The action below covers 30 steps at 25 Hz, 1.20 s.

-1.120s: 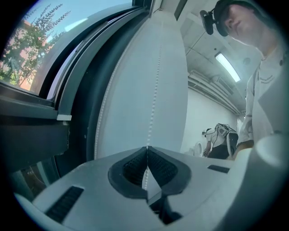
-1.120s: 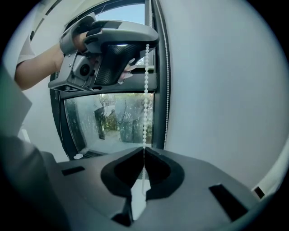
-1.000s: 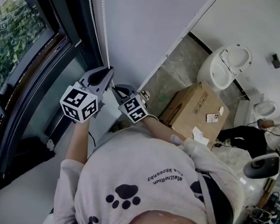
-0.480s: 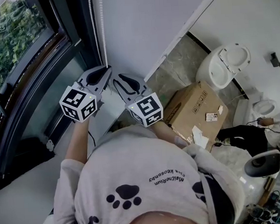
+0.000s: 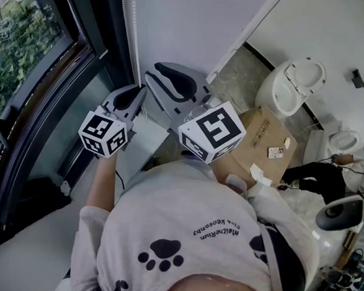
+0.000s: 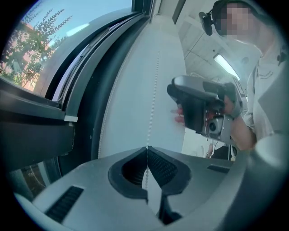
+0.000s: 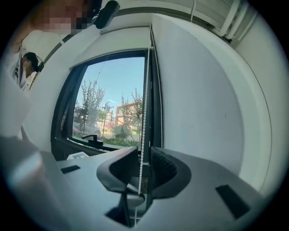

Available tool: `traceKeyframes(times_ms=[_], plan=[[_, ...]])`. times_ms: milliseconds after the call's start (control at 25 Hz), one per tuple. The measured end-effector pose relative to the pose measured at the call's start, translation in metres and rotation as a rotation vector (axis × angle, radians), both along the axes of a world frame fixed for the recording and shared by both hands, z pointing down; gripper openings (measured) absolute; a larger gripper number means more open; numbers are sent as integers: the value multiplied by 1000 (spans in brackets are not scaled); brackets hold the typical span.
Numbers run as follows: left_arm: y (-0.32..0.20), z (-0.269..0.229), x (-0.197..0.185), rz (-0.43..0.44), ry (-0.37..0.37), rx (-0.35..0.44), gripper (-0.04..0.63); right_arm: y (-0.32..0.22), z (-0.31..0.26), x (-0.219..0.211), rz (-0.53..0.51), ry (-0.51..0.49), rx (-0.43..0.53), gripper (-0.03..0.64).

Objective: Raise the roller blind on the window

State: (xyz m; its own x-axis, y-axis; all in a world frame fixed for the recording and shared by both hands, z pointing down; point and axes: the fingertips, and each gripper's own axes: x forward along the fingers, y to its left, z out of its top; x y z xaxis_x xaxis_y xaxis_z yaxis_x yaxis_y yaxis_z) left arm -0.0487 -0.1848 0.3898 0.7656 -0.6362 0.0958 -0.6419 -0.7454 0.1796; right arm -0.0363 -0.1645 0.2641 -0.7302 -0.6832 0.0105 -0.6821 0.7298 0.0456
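Note:
The white bead chain (image 5: pixel 135 27) of the blind hangs down the wall beside the window (image 5: pixel 13 48). My left gripper (image 5: pixel 142 90) is shut on the bead chain (image 6: pixel 156 81), and its jaws meet at the left gripper's tips (image 6: pixel 146 147). My right gripper (image 5: pixel 151 71) is higher up beside the chain. Its jaws have just been opening and stand apart. In the right gripper view the chain (image 7: pixel 143 113) runs through the gap of the right gripper (image 7: pixel 143 151) without the pads pressing it. The blind itself is not in view.
The white wall (image 5: pixel 192 23) is right behind the chain. The dark window frame (image 7: pixel 151 90) and a window handle (image 7: pixel 92 139) lie to the left. On the floor below stand a cardboard box (image 5: pixel 256 136) and a toilet (image 5: pixel 293 84).
The right gripper let go of the chain, opened, and rose well above the left gripper. The left gripper kept its place, shut on the chain.

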Motion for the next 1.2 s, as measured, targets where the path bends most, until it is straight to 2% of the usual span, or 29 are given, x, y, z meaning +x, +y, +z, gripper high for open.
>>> traceKeyframes(times_ms=[280, 560, 680, 840, 1040, 1200], plan=[[3, 0, 4, 7, 9, 4, 12, -13, -53, -16, -28, -47, 43, 92], [4, 0, 6, 8, 19, 5, 12, -25, -72, -30, -44, -44, 63, 21], [3, -1, 5, 6, 23, 8, 12, -23, -72, -29, -39, -60, 70, 12], [4, 8, 6, 4, 7, 1, 12, -24, -64, -27, -23, -50, 70, 12], [9, 39, 5, -8, 16, -41, 12, -23, -32, -26, -13, -32, 31, 11], [11, 66, 5, -10, -6, -73, 12, -23, -4, -23, 6, -21, 4, 11]])
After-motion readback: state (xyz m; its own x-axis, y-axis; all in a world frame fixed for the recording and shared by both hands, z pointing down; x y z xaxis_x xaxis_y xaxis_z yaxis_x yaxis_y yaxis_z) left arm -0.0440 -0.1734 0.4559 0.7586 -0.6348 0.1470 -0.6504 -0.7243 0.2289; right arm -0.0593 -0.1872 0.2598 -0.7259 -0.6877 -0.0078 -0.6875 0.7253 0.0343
